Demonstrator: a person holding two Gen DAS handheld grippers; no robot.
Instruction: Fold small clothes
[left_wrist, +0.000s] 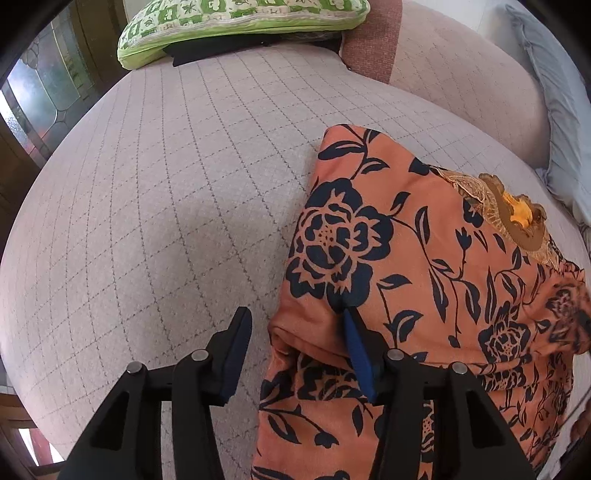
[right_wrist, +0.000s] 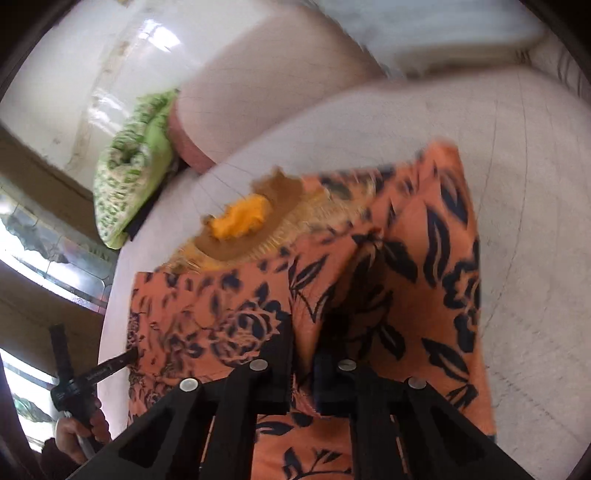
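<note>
An orange garment with a dark navy flower print (left_wrist: 424, 266) lies partly folded on a pale quilted bed (left_wrist: 177, 206). It has a gold embroidered neckline with a yellow lining (left_wrist: 517, 218). My left gripper (left_wrist: 295, 325) is open at the garment's left edge; its right finger (left_wrist: 356, 347) rests on the cloth and its left finger (left_wrist: 236, 343) is over the bare bed. In the right wrist view my right gripper (right_wrist: 304, 350) is shut on a raised fold of the garment (right_wrist: 369, 280). The neckline (right_wrist: 240, 221) lies ahead of it. The view is blurred.
A green patterned pillow (left_wrist: 236, 26) lies on a black cloth at the far end of the bed, beside a pink bolster (left_wrist: 454, 74). A grey pillow (left_wrist: 561, 110) lies at the right. A dark wooden door with glass panes (left_wrist: 40, 96) stands at the left. The left gripper's handle (right_wrist: 74, 384) shows in the right wrist view.
</note>
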